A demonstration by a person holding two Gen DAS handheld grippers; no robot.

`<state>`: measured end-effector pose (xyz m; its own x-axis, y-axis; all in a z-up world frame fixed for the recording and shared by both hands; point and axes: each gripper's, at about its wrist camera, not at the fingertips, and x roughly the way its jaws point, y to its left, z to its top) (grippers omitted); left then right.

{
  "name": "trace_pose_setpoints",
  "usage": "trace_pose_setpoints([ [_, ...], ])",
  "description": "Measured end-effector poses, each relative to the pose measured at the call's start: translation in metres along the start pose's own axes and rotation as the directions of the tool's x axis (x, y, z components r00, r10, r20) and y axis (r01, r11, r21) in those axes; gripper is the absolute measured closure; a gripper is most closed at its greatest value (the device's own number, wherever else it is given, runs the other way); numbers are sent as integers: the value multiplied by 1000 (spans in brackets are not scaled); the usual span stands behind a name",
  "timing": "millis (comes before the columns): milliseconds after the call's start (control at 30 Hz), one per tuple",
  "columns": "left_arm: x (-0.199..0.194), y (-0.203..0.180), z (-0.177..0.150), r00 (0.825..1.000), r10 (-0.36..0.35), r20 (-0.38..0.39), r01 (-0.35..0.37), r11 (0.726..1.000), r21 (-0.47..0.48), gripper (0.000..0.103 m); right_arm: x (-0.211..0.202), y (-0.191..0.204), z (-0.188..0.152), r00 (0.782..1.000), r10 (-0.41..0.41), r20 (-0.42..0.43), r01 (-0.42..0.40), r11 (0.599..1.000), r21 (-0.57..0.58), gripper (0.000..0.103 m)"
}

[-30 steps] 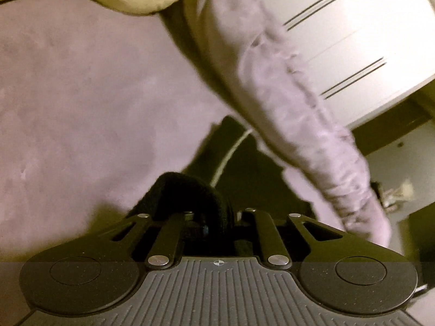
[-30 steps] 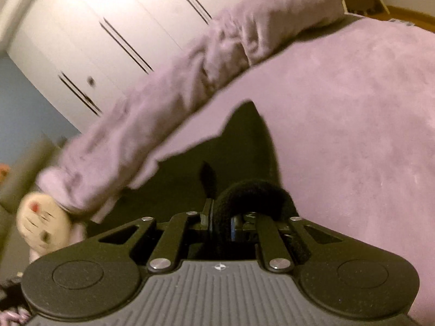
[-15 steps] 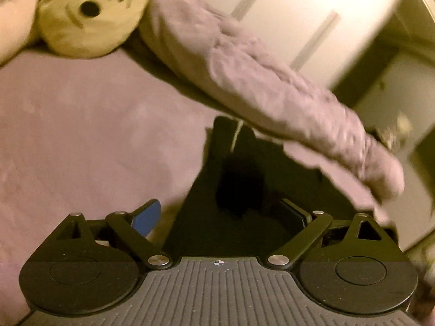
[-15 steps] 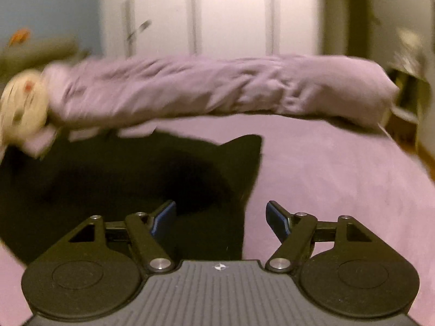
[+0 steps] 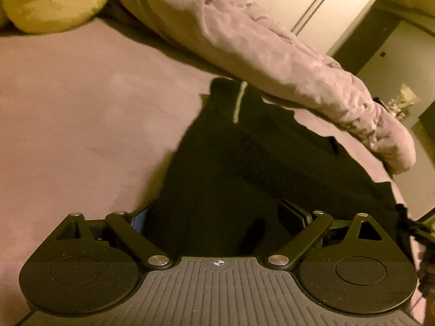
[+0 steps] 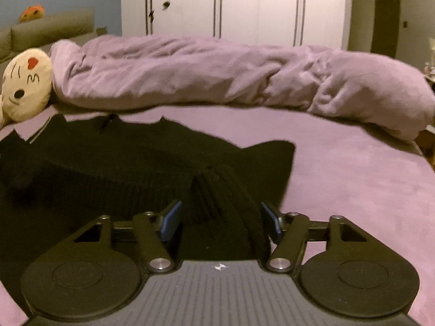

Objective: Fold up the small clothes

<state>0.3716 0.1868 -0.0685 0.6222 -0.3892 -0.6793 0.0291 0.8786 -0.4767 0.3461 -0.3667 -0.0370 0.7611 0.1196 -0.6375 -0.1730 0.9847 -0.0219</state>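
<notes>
A black knitted garment [image 5: 244, 163] lies spread on the purple bed cover [image 5: 81, 135]; it also shows in the right wrist view [image 6: 122, 168]. A pale stripe [image 5: 238, 103] runs along its far end. My left gripper [image 5: 217, 217] is open, its fingers wide apart just above the garment's near edge. My right gripper [image 6: 220, 217] is open too, its blue pads [image 6: 170, 220] on either side of a raised ribbed fold [image 6: 220, 198] of the garment, not pinching it.
A rolled purple duvet [image 6: 217, 73] lies across the far side of the bed. A cream plush pillow with a face [image 6: 25, 84] sits at its left end. White wardrobe doors [image 6: 231, 5] stand behind. The bed's right edge [image 6: 424, 146] drops off.
Both grippers were shut on the black garment a second ago. They have let go and opened, and the garment now lies on the bed. Both cameras have levelled out.
</notes>
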Motion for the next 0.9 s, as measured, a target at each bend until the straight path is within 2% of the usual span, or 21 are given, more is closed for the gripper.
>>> trace_pose_setpoints([
  [100,13,-4,3,1000,2,-9,-2,1000,14,9,8,1,-1,999,22,-33,-22,1000,-1,67],
  [167,18,-7,5,1000,26,-13,-26,999,24,21,5,3,-3,999,18,-27,-18,1000,-14,79],
  [233,17,-9,6,999,39,7,-39,999,22,45,-3,4,-3,1000,22,-6,-22,1000,-15,86],
  [267,14,-9,6,999,35,20,-35,999,18,49,-7,5,-4,999,32,6,-32,999,-11,89],
  [300,12,-10,7,999,43,30,-43,999,20,59,-10,5,-4,999,48,16,-48,999,-3,91],
  [333,10,-12,8,998,48,40,-50,998,32,74,-13,6,-5,998,64,23,-64,998,12,91],
  [400,2,-14,8,996,46,72,-50,997,56,88,-14,10,-7,994,104,15,-105,994,21,91],
  [467,-5,-16,8,994,21,103,-27,998,64,91,-11,18,-7,997,83,5,-83,997,-12,89],
  [500,-5,-17,8,995,17,95,-23,997,68,91,-9,19,-6,998,62,5,-62,998,-23,87],
  [600,0,-23,11,997,47,59,-52,994,94,73,0,15,-2,1000,30,-7,-30,1000,-2,82],
  [633,2,-24,11,997,49,52,-54,994,94,70,3,14,-2,999,34,-20,-34,999,5,81],
  [700,7,-26,13,998,54,39,-57,995,85,70,10,14,-2,999,27,-46,-28,1000,-6,81],
  [767,9,-28,13,997,71,40,-74,993,97,74,12,15,-1,998,26,-52,-27,1000,-14,81],
  [833,11,-32,13,995,97,38,-101,989,106,85,12,15,0,998,28,-49,-28,1000,-8,86],
  [900,7,-34,12,993,104,50,-109,987,116,92,9,18,0,999,20,-41,-21,1000,-13,89],
])
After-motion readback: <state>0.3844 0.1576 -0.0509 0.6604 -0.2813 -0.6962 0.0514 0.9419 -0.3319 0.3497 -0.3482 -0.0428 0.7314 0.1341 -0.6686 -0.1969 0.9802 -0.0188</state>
